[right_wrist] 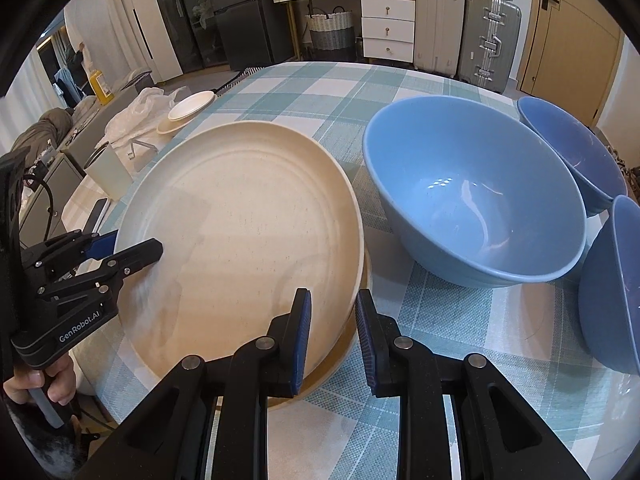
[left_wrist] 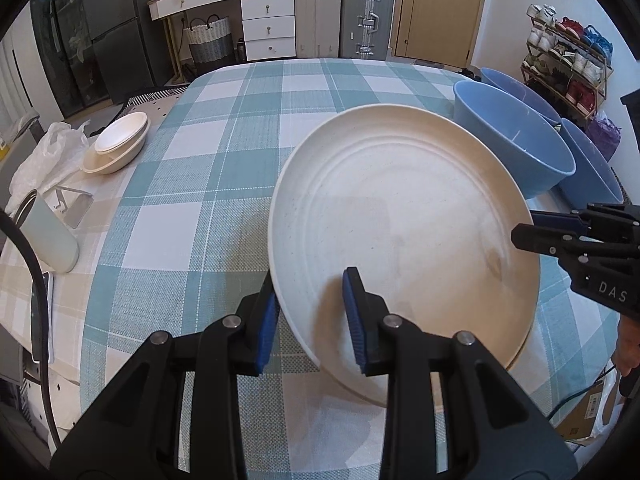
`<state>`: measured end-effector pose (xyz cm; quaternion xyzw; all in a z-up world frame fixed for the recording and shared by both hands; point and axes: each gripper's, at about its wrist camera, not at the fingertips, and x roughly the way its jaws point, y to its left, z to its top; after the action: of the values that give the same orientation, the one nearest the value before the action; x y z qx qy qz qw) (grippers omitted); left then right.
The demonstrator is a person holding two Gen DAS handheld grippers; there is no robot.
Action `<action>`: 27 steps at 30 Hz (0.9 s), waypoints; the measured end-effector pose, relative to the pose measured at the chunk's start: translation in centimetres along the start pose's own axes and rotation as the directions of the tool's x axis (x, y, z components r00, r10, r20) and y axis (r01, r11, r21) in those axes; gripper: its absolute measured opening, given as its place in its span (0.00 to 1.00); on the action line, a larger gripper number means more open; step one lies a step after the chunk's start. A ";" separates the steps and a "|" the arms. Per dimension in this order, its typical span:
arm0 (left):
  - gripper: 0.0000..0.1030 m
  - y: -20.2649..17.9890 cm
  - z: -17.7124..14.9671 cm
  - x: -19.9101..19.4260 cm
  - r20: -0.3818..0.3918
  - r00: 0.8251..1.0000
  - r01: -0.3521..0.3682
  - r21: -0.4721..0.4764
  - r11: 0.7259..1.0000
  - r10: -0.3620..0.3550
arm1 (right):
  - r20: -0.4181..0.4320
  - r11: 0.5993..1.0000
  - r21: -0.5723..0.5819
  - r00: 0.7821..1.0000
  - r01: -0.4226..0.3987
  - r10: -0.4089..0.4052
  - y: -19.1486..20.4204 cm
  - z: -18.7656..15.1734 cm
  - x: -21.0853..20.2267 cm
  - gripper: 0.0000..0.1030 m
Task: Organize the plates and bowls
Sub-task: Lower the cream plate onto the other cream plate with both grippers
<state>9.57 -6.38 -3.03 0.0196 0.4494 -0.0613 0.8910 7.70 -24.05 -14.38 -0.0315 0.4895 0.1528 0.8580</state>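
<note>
Two grippers hold one large cream plate (left_wrist: 404, 248) between them, each clamped on its rim from an opposite side. The left gripper (left_wrist: 312, 316) has one blue ribbed pad under the rim and one on the plate's upper face, pressing on it; the right gripper (right_wrist: 332, 336) bites the opposite edge the same way, jaws closed on the rim. The plate is round, matte and faintly speckled, with shallow concentric ridges in its well, and it sits tilted just above the table. In the right wrist view a second cream rim (right_wrist: 344, 364) shows directly beneath it — another plate of the same kind, lying flat on the cloth.

Three blue bowls stand close together beside the plates: one wide bowl (right_wrist: 472, 200) nearest, smooth and glossy with light spots in its bottom, and two more, one behind it (right_wrist: 568, 148) and one at the frame's edge (right_wrist: 616, 280).

Across the table sit two smaller cream dishes (left_wrist: 120, 144), nested — the smaller in the larger. The tablecloth (left_wrist: 192, 184) is woven, checked in teal and white. Near its edge lie crumpled white plastic (left_wrist: 44, 160) and a pale green cylindrical cup (left_wrist: 52, 236).
</note>
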 end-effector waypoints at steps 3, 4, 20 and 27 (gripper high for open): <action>0.28 -0.1 0.0 0.4 -0.004 1.000 -0.007 0.006 1.000 0.007 | -0.004 1.000 -0.007 1.000 0.004 -0.004 0.2 -0.2 0.2 0.23; 0.28 -0.1 0.0 0.4 -0.003 1.000 -0.010 0.008 1.000 0.010 | -0.004 1.000 -0.007 1.000 0.006 -0.006 0.2 -0.2 0.3 0.23; 0.29 -0.5 -0.7 1.1 -0.007 1.000 -0.015 0.030 0.999 0.016 | -0.007 0.999 -0.024 0.999 0.034 -0.034 0.8 -0.9 1.1 0.24; 0.33 0.1 -0.8 1.3 -0.031 0.999 0.035 0.008 0.999 -0.035 | -0.020 0.998 -0.025 0.998 0.051 -0.052 0.8 -0.9 1.1 0.26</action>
<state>9.68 -6.29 -4.55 0.0164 0.4630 -0.0784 0.8827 7.27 -23.21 -15.72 -0.0563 0.4954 0.1363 0.8561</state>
